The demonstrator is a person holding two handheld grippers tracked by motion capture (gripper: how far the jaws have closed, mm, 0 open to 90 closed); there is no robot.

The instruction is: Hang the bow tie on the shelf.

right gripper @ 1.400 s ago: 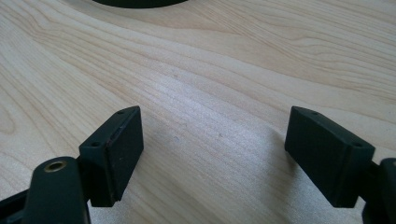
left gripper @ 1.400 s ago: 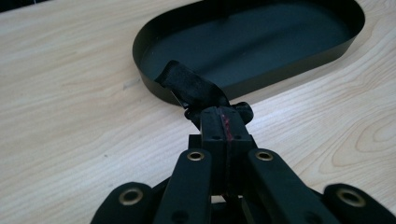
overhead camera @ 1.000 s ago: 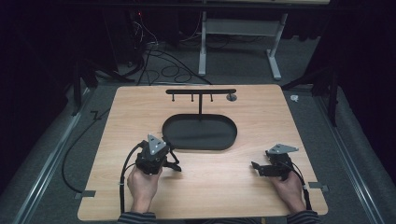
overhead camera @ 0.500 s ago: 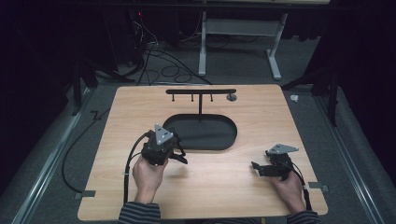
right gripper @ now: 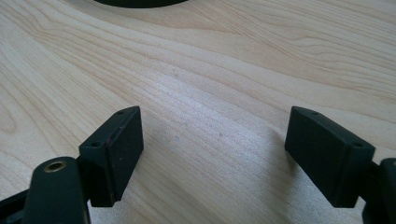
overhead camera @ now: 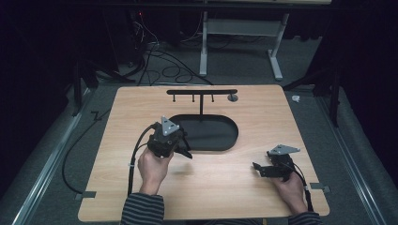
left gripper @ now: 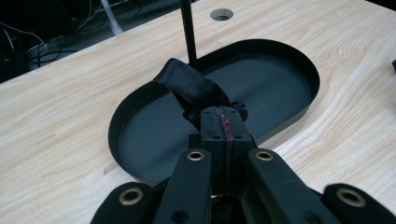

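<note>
My left gripper (left gripper: 223,114) is shut on a small black fabric strap (left gripper: 189,86), which sticks up crumpled from the jaw tips. It hovers over the near left rim of a black oval tray (left gripper: 299,65). In the high view the left gripper (overhead camera: 184,153) sits at the tray's (overhead camera: 232,140) left front edge, held by a hand. A thin black post rises from the tray to a T-shaped rack (overhead camera: 202,92) with small hooks. My right gripper (overhead camera: 257,168) lies low on the table at the front right, its jaws wide open (right gripper: 215,135) over bare wood with nothing between them.
A round grommet hole (overhead camera: 232,97) sits in the wooden table (overhead camera: 141,108) beside the rack's right end. Cables trail from both grippers toward the front edge. Dark floor, cables and a white table frame (overhead camera: 244,28) lie beyond the far edge.
The left hand has lifted and carried its gripper away from the person and to the right, up to the tray's rim. The right gripper has not moved.
</note>
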